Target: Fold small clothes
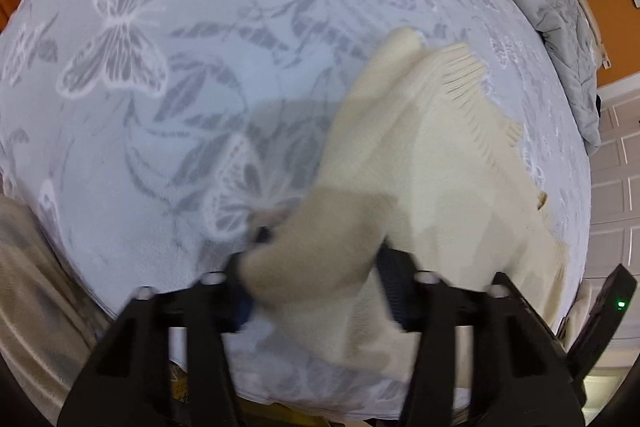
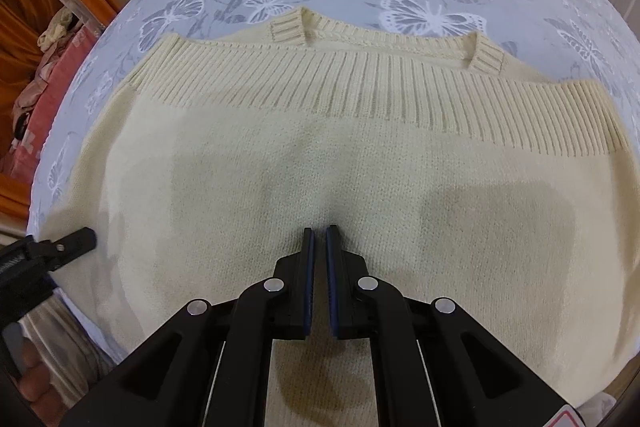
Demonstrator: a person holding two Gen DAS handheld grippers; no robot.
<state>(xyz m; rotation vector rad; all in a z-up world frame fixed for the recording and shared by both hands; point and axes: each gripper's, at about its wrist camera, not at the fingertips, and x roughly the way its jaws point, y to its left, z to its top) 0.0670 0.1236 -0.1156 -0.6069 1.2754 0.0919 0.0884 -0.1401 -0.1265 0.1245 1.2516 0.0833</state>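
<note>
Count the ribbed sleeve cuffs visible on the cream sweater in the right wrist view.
2: left cuff and right cuff, both on the sweater beyond its ribbed hem, far side from the right gripper.

Your right hand-held gripper point(image 2: 320, 233) points steeply down, jaws drawn almost together with only a thin slit showing between the blue pads point(image 2: 331, 267), nothing pinched in that slit. Your left hand-held gripper point(image 1: 320, 247) also tilts steeply down, its jaws part-way apart with a fold of cream sweater point(image 1: 420, 167) between them; blur hides whether the pads grip. In the right wrist view, its black tip pokes in at nine o'clock.
</note>
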